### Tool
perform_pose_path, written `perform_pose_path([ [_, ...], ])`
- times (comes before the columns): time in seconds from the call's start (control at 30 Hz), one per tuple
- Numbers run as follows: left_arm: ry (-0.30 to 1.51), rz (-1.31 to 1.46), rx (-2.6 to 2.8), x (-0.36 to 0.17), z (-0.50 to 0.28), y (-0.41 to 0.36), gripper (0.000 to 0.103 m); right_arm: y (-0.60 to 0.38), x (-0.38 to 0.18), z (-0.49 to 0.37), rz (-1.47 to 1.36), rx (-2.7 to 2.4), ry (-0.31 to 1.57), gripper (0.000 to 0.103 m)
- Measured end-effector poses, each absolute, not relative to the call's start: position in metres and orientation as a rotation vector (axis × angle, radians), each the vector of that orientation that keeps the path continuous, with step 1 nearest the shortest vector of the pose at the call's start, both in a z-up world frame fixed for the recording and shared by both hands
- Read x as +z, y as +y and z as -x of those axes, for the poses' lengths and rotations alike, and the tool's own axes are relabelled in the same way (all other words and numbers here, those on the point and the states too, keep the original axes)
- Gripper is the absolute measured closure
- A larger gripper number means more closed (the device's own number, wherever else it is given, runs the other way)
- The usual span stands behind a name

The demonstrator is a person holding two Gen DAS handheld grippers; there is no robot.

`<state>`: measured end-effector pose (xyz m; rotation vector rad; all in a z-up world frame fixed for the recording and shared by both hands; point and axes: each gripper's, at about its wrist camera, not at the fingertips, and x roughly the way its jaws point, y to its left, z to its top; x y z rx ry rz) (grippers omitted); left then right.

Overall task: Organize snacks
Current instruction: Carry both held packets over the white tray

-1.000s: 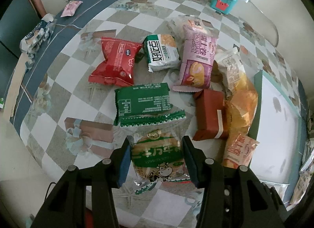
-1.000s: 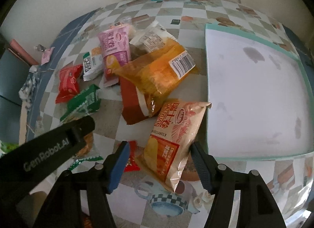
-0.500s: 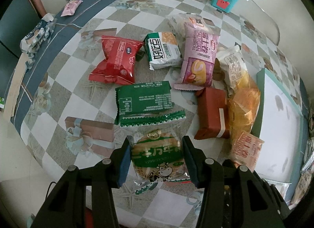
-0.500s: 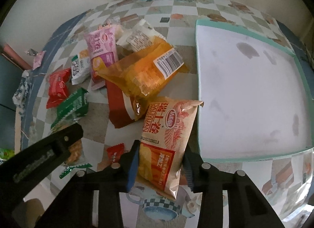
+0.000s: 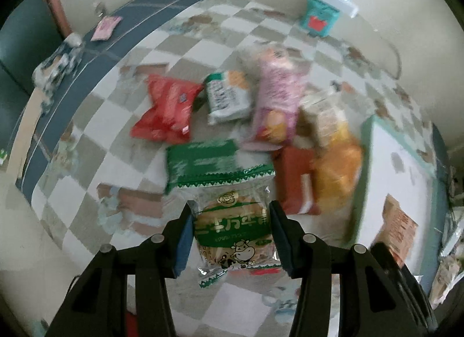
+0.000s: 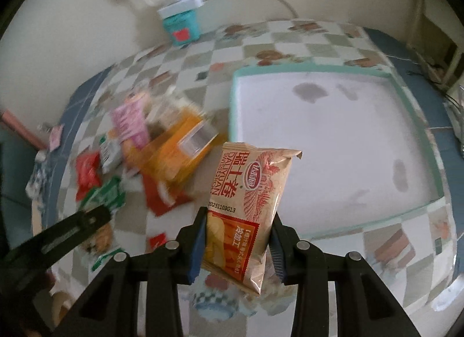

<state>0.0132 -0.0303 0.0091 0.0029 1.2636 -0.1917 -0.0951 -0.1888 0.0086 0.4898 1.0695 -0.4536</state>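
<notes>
My left gripper (image 5: 230, 234) is shut on a green-and-clear cookie packet (image 5: 233, 226) and holds it above the table. My right gripper (image 6: 239, 242) is shut on a tan and red Swiss-roll packet (image 6: 249, 200), lifted near the left rim of the white tray (image 6: 235, 99). That packet also shows in the left wrist view (image 5: 395, 228). Loose snacks lie on the checkered table: a red bag (image 5: 165, 113), a green packet (image 5: 200, 160), a white-green packet (image 5: 227, 97), a pink bag (image 5: 275, 102), an orange bag (image 5: 337, 168) and a dark red packet (image 5: 294, 180).
A teal box with a white lid (image 6: 181, 22) stands by the back wall with a cable. A small pink sachet (image 5: 105, 23) and crumpled wrappers (image 5: 56, 64) lie at the table's left edge. The left gripper's arm (image 6: 58, 232) crosses the right wrist view.
My right gripper has closed on the Swiss-roll packet and lifted it off the table. My left gripper has raised the cookie packet. Both views have shifted up and are blurred.
</notes>
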Motion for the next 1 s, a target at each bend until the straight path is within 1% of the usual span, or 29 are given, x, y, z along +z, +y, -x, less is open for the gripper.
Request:
perform_pose_path([
  [0.2,1.232,-0.023,-0.292,0.025,-0.016,-0.073,0.051,-0.232,0.01,0.093,-0.546,-0.558,1.008,0.062],
  [0.5,1.158,-0.084,-0.479,0.043,-0.016,-0.169,0.051,-0.305,-0.005,0.088,-0.614,-0.708,0.982,0.062],
  [0.7,1.137,-0.141,-0.543,0.034,-0.024,-0.225,0.051,-0.35,-0.021,0.087,-0.649,-0.789,0.98,0.062],
  [1.0,1.175,-0.145,-0.609,0.001,-0.034,-0.272,0.051,-0.393,-0.033,0.085,-0.67,-0.849,0.963,0.06],
])
